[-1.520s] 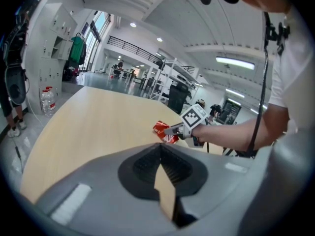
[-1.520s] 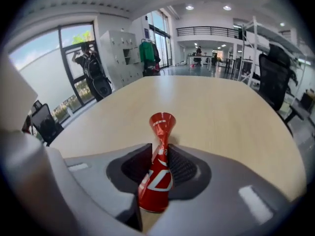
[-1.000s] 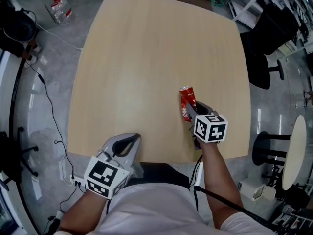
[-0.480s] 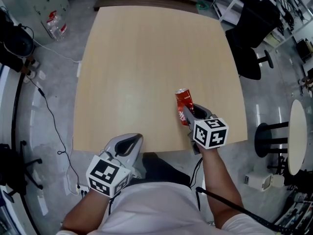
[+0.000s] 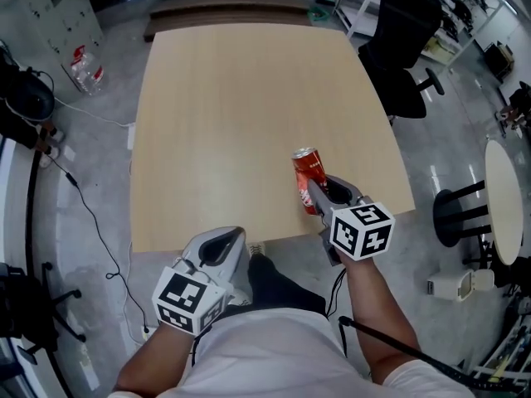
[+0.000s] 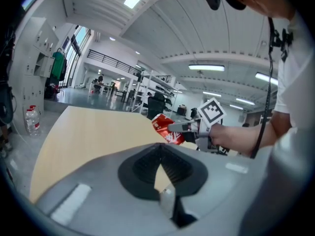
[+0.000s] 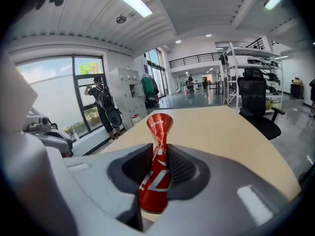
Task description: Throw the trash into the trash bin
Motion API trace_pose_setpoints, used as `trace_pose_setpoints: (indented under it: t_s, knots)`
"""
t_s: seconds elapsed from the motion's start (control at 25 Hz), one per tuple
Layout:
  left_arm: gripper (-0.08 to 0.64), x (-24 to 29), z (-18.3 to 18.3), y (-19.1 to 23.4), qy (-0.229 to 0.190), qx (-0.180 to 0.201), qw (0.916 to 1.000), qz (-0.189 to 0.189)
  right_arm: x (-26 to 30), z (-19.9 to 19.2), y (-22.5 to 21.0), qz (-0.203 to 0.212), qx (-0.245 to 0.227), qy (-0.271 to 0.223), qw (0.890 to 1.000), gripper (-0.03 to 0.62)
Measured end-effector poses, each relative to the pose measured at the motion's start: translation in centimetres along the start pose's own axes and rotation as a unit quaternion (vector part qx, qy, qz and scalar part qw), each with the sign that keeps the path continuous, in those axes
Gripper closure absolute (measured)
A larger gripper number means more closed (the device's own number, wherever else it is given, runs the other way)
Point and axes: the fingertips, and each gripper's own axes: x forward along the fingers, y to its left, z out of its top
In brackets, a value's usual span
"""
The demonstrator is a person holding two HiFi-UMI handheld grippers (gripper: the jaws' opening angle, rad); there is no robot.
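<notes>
**Crushed can clamped in the right gripper over the table's near right corner; left gripper empty, jaws together.**

The right gripper (image 5: 318, 191) is closed on a dented red can (image 5: 304, 171). Its pads pinch the can's squeezed middle, with the can's top end leaning away from the person and its base towards the gripper body. The right forearm (image 5: 371, 301) reaches forward from the torso, and the gripper points ahead and somewhat downward, with its marker cube facing up. The can sits over the near right part of the wooden table (image 5: 224, 106), close to the edge. The left gripper (image 5: 233, 237) is held low beside the person's body, just off the table's near edge, and points forward. Its jaw tips meet and nothing is between them. An office chair (image 5: 402, 73) stands past the table's right side.
</notes>
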Motion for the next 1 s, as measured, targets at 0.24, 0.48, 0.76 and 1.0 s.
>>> trace_pose_setpoints:
  t_s: [0.24, 0.48, 0.76, 1.0]
  knots:
    - [0.552, -1.3, -0.7, -1.6, -0.005, 0.008, 0.9999, -0.003, -3.1, -0.2, 1.3, -0.001, 0.009, -0.026, 1.000, 0.503]
    - [0.552, -2.2, -0.6, -2.6, -0.014, 0.016, 0.9998, -0.007, -5.6, -0.3, 2.7, 0.000, 0.009, -0.039, 0.999, 0.503]
    - [0.552, -2.3, -0.3, -3.7, -0.015, 0.023, 0.9993, -0.023, -8.3, 0.6, 3.6, -0.012, 0.010, -0.060, 0.998, 0.502]
    - [0.552, -1.6, 0.3, -5.8, -0.008, 0.041, 0.9978, -0.051, -11.3, 0.6, 2.8, -0.033, 0.012, -0.068, 0.997, 0.503]
